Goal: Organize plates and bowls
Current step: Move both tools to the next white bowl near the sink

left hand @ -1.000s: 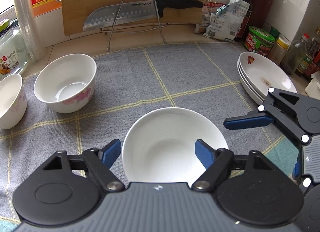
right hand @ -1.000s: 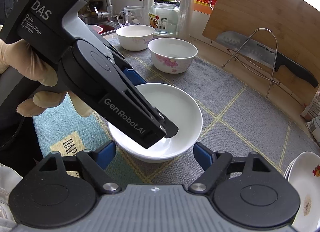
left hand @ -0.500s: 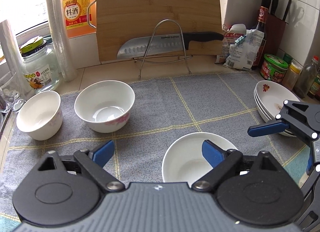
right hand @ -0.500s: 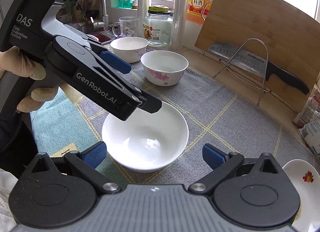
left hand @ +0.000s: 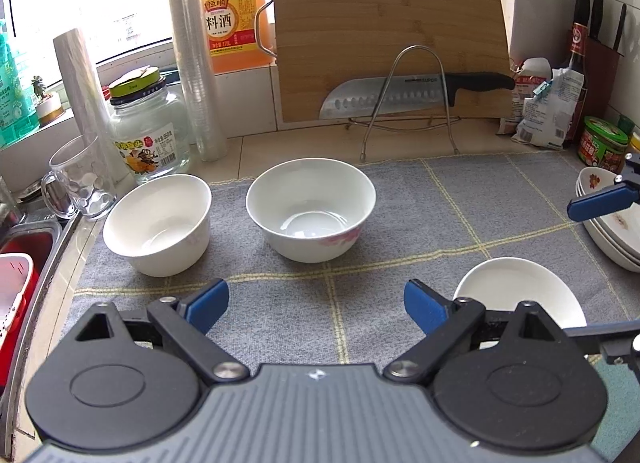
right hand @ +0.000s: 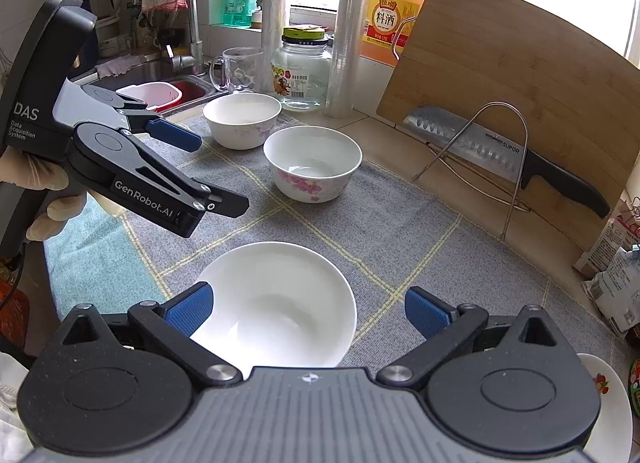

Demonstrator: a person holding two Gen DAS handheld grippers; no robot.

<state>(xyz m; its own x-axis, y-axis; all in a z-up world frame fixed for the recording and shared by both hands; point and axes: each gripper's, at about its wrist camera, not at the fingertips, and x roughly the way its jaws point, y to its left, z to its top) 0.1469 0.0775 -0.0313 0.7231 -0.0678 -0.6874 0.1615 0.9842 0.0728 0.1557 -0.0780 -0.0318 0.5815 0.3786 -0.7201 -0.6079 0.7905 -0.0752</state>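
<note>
3 white bowls upright, empty, apart on grey mat: plain shallow bowl (right hand: 276, 303) nearest, pink-floral bowl (right hand: 313, 162) mid, faint-floral bowl (right hand: 242, 119) by sink. Plate stack (left hand: 608, 223) w/ red flower print at mat's right edge.

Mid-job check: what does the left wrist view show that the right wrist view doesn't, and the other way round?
Only the left wrist view shows the stack of plates as a stack and the green-lidded jar behind it, plus its own open left tongs.

Only the right wrist view shows the faucet, the gloved hand on the left tool, and the open right tongs.

Both show the plain shallow bowl, the flowered bowl, the far white bowl, the knife and the cutting board.
</note>
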